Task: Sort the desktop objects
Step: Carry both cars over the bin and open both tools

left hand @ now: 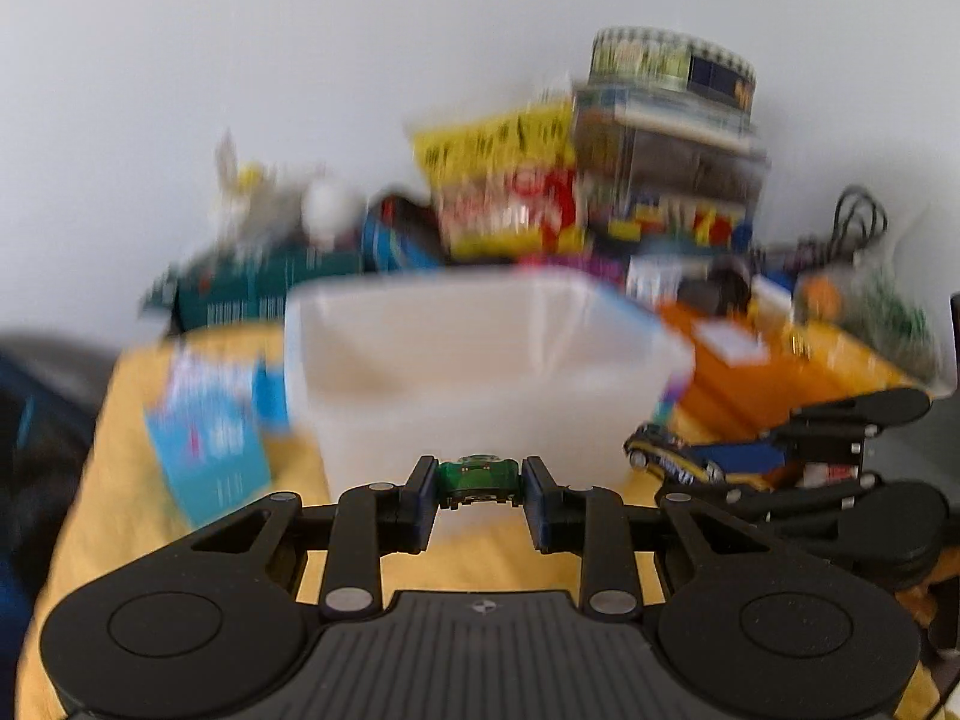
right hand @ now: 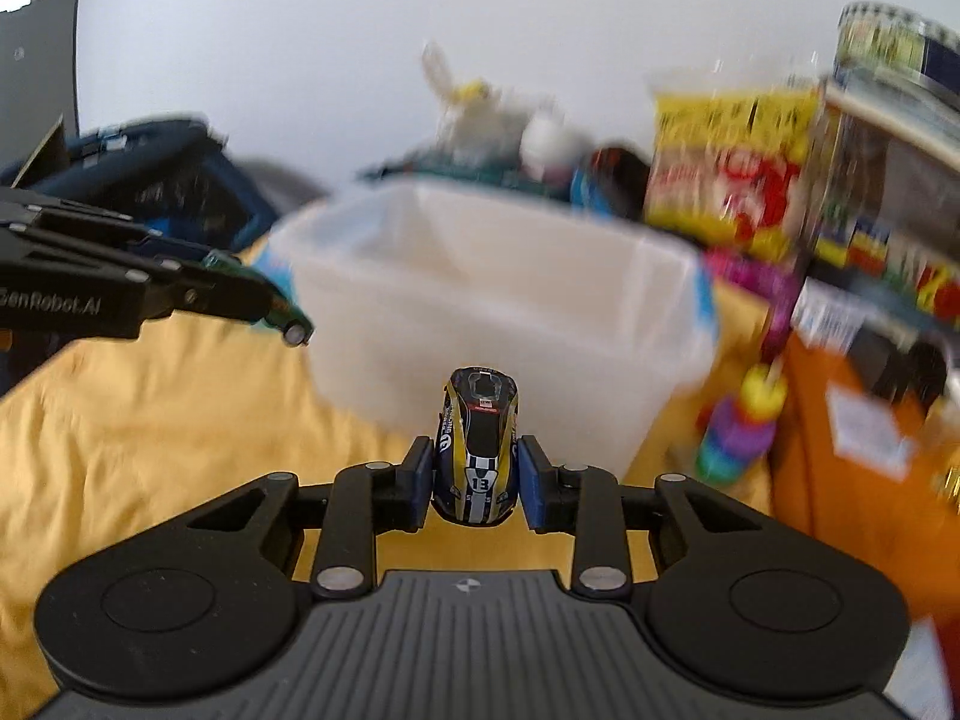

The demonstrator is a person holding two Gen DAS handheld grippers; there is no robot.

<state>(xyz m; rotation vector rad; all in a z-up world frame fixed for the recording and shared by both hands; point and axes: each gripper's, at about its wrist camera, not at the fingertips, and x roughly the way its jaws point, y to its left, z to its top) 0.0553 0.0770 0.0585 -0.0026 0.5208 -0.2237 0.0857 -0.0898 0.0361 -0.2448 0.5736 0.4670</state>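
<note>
My left gripper (left hand: 478,483) is shut on a small green toy car (left hand: 478,476), held crosswise in front of a white translucent bin (left hand: 480,360). My right gripper (right hand: 475,474) is shut on a black and yellow toy car (right hand: 478,444) numbered 13, its nose pointing at the same bin (right hand: 498,294). In the left wrist view the right gripper (left hand: 738,468) with its car (left hand: 672,461) shows at the right. In the right wrist view the left gripper (right hand: 264,300) with the green car (right hand: 282,315) shows at the left. Both views are motion-blurred.
A yellow cloth (right hand: 150,420) covers the table. Behind the bin stand a yellow snack bag (left hand: 504,192), stacked boxes (left hand: 672,138) and a teal box (left hand: 252,294). A blue booklet (left hand: 210,450) lies left of the bin; an orange box (right hand: 852,450) and a coloured ring toy (right hand: 744,426) lie right.
</note>
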